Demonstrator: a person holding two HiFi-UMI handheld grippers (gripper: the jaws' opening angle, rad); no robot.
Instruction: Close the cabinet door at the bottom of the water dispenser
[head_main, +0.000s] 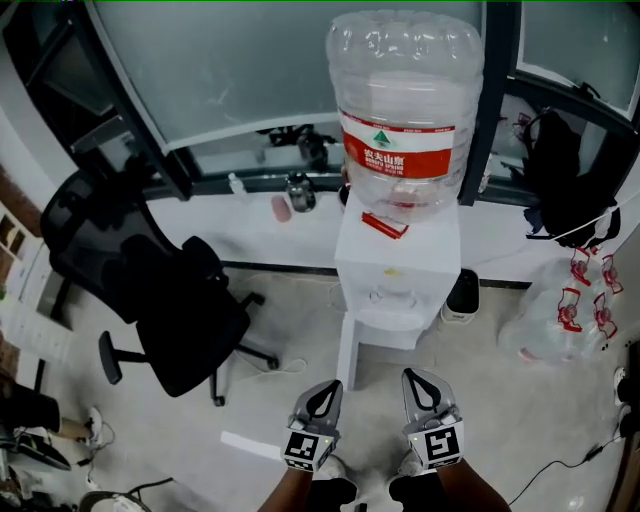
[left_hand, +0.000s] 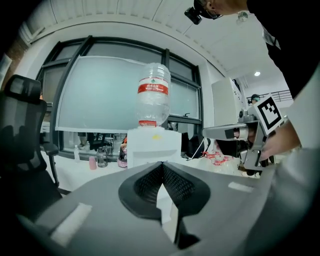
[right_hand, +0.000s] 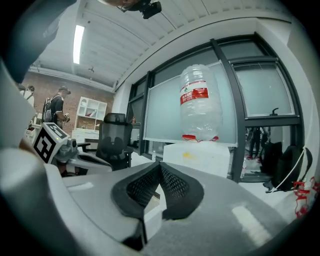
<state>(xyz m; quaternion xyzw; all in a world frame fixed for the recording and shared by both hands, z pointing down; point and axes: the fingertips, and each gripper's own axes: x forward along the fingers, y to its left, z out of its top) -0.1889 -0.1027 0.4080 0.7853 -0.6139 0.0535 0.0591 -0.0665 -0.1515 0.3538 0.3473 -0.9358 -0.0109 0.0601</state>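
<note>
A white water dispenser (head_main: 398, 262) with a large clear bottle (head_main: 405, 110) stands against the window wall. Its bottom cabinet door (head_main: 347, 352) hangs open, swung out toward me on the dispenser's left side. My left gripper (head_main: 324, 388) and right gripper (head_main: 420, 378) are side by side below the dispenser, short of it, both pointing at it. Both are shut with nothing between the pads. In the left gripper view the shut left gripper (left_hand: 161, 166) points at the dispenser (left_hand: 152, 146). In the right gripper view the right gripper (right_hand: 160, 165) is also shut before the dispenser (right_hand: 200, 157).
A black office chair (head_main: 150, 290) stands to the left of the dispenser. A white plastic bag (head_main: 565, 310) and a black backpack (head_main: 575, 180) are at the right. A small black bin (head_main: 462, 295) sits next to the dispenser. Small bottles (head_main: 290, 195) stand on the window ledge.
</note>
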